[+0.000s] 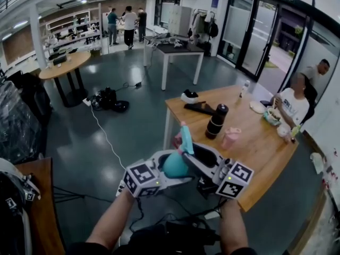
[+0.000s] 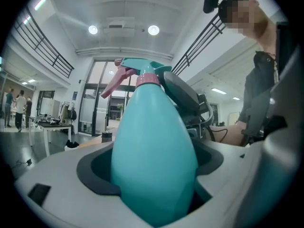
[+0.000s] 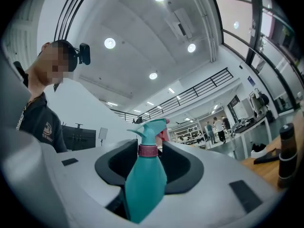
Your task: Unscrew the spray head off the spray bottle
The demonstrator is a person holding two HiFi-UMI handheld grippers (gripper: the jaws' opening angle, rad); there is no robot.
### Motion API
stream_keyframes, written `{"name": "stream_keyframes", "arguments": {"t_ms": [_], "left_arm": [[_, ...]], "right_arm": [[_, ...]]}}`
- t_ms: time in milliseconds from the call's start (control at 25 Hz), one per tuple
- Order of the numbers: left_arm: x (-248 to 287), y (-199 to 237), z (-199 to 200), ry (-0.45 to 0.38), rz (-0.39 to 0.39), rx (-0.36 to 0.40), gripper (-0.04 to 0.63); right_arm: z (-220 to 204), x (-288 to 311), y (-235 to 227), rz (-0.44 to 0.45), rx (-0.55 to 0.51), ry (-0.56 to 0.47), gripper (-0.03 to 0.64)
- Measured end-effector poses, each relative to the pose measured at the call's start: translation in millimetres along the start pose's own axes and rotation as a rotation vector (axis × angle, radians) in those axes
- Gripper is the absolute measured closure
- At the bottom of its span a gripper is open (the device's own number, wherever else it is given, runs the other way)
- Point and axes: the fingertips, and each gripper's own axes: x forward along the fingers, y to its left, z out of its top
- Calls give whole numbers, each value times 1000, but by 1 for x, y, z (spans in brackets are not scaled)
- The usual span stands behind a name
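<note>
**Left claw clamps the bottle; head not yet off**

Left claw is pinching the bottle around its fat belly, both pads pressed into the sides. I hold it upright in the air, off the near edge of the counter. My right claw stands spread around the upper part of the same bottle. A dark gap shows on each side of the collar, so it grips nothing at the moment.

As I judge it, the job is at an early or middle stage. The spray head sits square on the neck, the collar looks flush with the shoulder, and no thread shows beneath it. Whether it has loosened at all I cannot tell. What is left is to close the right claw on the collar, turn it until it frees, and lift the head away.

The bottle is smooth teal plastic, egg-shaped, tapering to a narrow neck. Its collar is a pink ring, finely ribbed by the look of it. The head is teal and angular, with a pink trigger sticking out to one side. Both claws have grey shells with matte dark pads, scooped in a curve.
</note>
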Motion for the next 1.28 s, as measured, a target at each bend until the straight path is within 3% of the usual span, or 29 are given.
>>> {"name": "stream_keyframes", "arguments": {"t_ms": [360,560,920,1160,1280], "left_arm": [[0,42,-6,29,275,24,161],[-3,58,-11,55,383,36,161],[1,62,-18,94,436,54,161],[3,58,-17,102,430,63,161],[4,56,-17,105,426,71,161]], "right_arm": [[-3,8,-19,-180,-58,41,456],[-6,11,-29,-263,-42,45,456],[-10,19,-33,-305,-18,43,456],[-12,18,-34,-330,-37,60,456],[-12,15,-34,-345,-51,66,488]]}}
